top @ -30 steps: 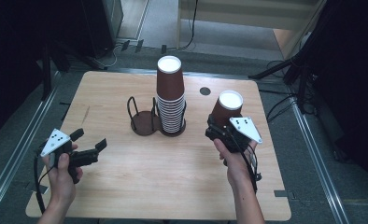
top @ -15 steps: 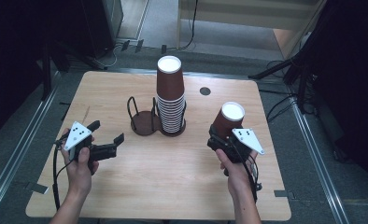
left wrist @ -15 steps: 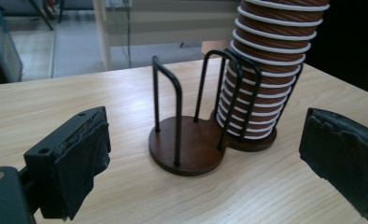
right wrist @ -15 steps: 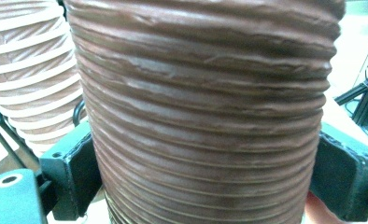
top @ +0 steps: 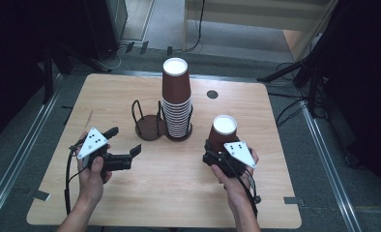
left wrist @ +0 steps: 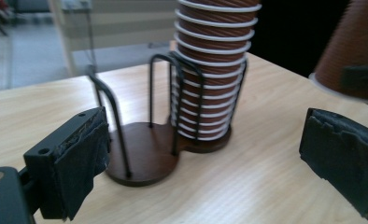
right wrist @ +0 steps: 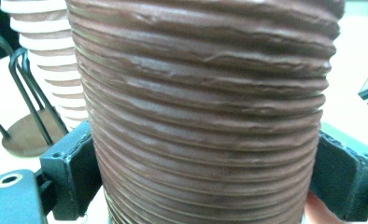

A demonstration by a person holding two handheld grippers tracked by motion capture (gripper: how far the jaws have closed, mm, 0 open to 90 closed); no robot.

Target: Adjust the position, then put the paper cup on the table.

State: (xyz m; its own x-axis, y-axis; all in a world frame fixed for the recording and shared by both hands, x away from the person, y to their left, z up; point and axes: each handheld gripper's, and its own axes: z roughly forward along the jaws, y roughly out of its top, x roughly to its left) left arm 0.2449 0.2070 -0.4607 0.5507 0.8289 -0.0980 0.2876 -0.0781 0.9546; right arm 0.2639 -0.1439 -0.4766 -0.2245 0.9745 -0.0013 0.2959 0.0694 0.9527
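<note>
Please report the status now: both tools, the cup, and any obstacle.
Right tool shut on brown cup, upside down. Left tool open, empty, facing the wire holder. Cup stack fills the holder's other ring. Table between tools bare.

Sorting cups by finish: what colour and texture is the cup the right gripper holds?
Brown with fine horizontal ridges, on the cup; clearest in the right gripper view.

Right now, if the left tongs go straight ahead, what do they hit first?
Probably the empty wire holder, dead ahead between the open left tongs; the cup stack stands just behind. Depth is uncertain.
</note>
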